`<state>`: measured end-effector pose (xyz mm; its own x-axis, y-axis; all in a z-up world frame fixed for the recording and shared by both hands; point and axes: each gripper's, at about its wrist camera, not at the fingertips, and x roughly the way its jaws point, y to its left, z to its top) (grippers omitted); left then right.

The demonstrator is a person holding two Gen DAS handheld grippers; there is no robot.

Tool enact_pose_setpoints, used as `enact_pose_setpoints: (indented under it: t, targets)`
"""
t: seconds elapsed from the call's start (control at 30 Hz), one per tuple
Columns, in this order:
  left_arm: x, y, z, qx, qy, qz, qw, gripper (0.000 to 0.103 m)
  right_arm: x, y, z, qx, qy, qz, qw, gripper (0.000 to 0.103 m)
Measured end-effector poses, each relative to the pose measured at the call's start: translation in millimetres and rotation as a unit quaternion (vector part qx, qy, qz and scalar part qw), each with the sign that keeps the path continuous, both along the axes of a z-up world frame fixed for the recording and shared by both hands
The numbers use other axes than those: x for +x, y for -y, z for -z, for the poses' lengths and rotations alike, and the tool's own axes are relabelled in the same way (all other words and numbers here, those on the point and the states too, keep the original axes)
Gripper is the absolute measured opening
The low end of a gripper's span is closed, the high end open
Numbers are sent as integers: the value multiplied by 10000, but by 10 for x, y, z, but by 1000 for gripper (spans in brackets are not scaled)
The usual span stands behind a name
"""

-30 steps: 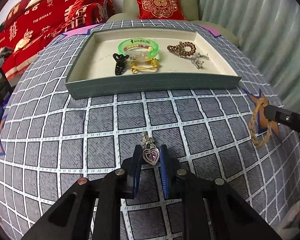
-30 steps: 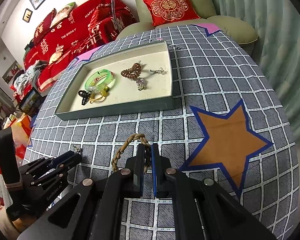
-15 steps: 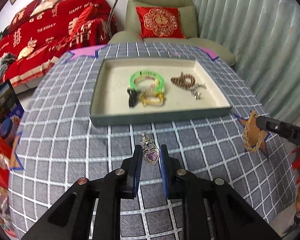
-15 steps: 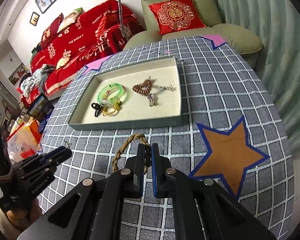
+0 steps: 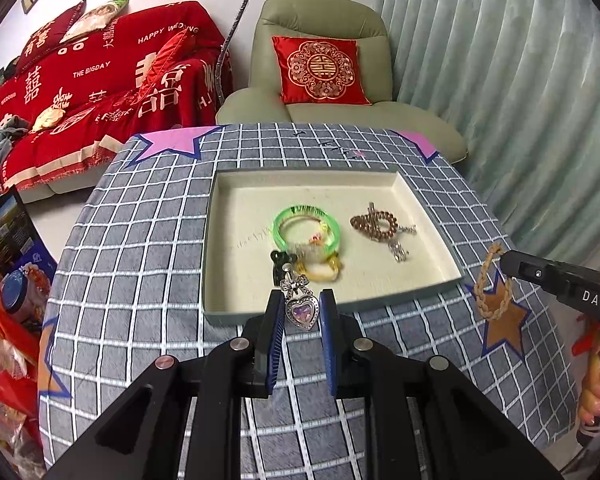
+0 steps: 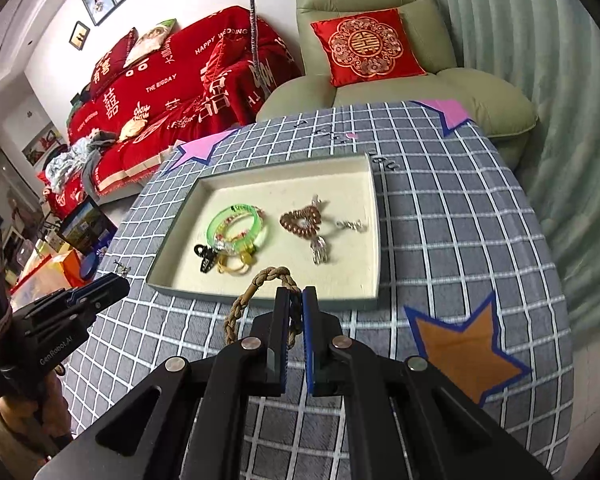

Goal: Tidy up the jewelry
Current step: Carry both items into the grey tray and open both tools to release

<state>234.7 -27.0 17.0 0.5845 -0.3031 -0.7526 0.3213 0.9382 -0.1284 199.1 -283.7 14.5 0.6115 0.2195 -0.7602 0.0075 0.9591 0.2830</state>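
My left gripper (image 5: 299, 312) is shut on a silver heart pendant with a purple stone (image 5: 300, 313), held in the air in front of the tray's near wall. My right gripper (image 6: 296, 302) is shut on a braided tan rope bracelet (image 6: 256, 292) that hangs over the tray's near edge; it also shows in the left wrist view (image 5: 490, 288). The grey-green tray (image 5: 432, 236) with a cream lining holds a green bangle (image 5: 306, 228), a black clip (image 5: 280, 264), a yellow ring piece (image 5: 320, 270), a brown coil (image 5: 374, 224) and a silver charm (image 5: 398, 250).
The round table has a grey checked cloth (image 5: 140, 264) with star patches, an orange one (image 6: 468, 352) to the right. A green armchair with a red cushion (image 5: 320, 68) and a red sofa (image 5: 100, 92) stand behind. Bags and boxes (image 5: 12, 264) lie on the floor at left.
Both grippers have risen well above the table with their pieces and moved toward the tray. The pendant and the rope bracelet have left the cloth.
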Motion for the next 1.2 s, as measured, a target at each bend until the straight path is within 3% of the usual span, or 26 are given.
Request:
enact_pose_setpoints:
  t: [0.43,0.7,1.2]
  targets:
    - [519,91,228,206,-117,-37,9997,26,610,-5,172,272,-232,1,9994,7]
    - [742,118,527,334,-356,-74,9988,26,940,-171,524,334,-550,-160,9978,7]
    - [926,283,783,414,-455,-110,9980,26,1158,-189,959,202,-864,-4,9961,7]
